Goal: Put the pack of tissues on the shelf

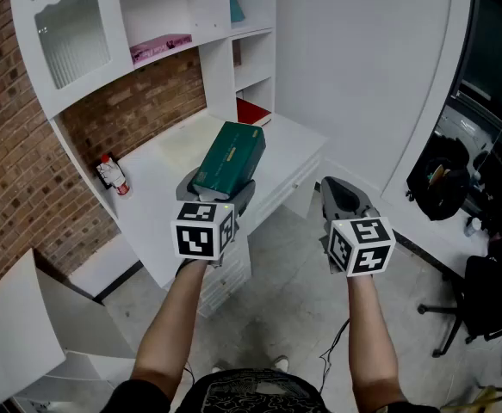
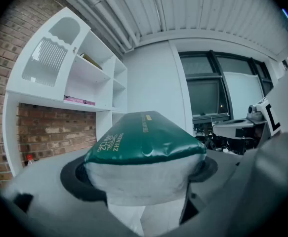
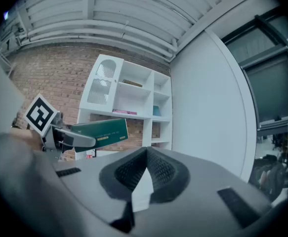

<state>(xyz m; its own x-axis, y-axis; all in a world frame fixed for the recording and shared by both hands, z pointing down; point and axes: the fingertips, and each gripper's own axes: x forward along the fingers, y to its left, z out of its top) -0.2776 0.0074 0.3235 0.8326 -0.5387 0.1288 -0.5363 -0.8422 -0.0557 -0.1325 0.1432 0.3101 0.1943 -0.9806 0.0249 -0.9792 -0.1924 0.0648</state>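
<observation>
Pack of tissues (image 1: 230,157): soft plastic wrap, dark green top w/ gold lettering, white at the near end. It's clamped by that end btw the fingers of the left gripper (image 1: 219,189), in the air above the worktop (image 1: 160,166), far end aimed at the shelf (image 1: 219,76). Shelf: white unit, open compartments, against the brick wall (image 1: 139,106).

In the head view the white desk top (image 1: 169,157) at centre frame is mostly bare and open from below. A small bottle (image 1: 113,175) stands at its left end. A pink pack (image 1: 160,48) occupies the upper-left shelf (image 1: 169,58), and a red book (image 1: 252,112) fills the lower cubby.
</observation>
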